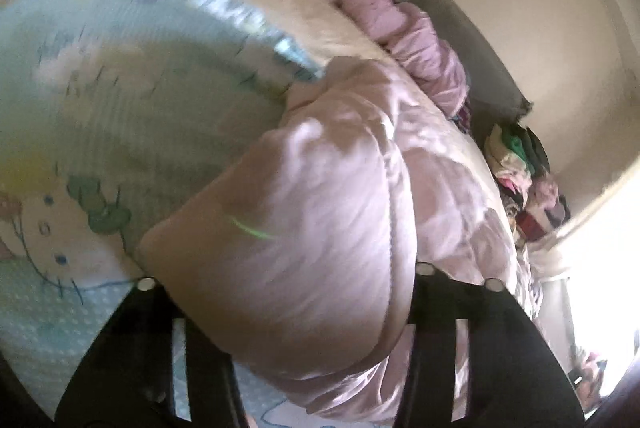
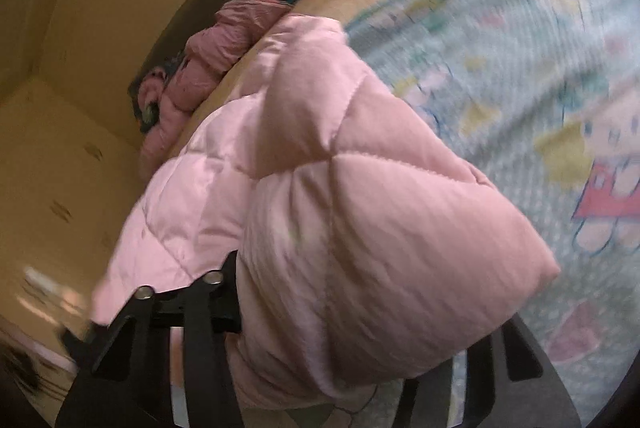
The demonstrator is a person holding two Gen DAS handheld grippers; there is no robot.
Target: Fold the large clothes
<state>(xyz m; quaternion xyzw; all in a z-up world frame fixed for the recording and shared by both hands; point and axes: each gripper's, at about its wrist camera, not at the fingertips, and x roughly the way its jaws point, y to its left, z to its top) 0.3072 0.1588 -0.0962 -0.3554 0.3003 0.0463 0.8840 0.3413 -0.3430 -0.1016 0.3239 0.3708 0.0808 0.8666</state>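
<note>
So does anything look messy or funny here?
Yes. A second, darker pink puffy jacket lies crumpled along the far edge of the bed by the wall, and jumbled clothes are piled further along that edge. The pale pink quilted jacket bunched between both jaws looks undamaged.

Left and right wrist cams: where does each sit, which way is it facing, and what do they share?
Left wrist: on the left gripper, looking along its black fingers over the pink quilted jacket to the cartoon-print bedsheet; only the fingers show, with jacket bunched between them.
Right wrist: on the right gripper, looking over the same pink quilted jacket to the cartoon-print bedsheet and a beige wall; only its fingers show.
Shared: jacket, bedsheet, and the darker pink jacket beyond.
</note>
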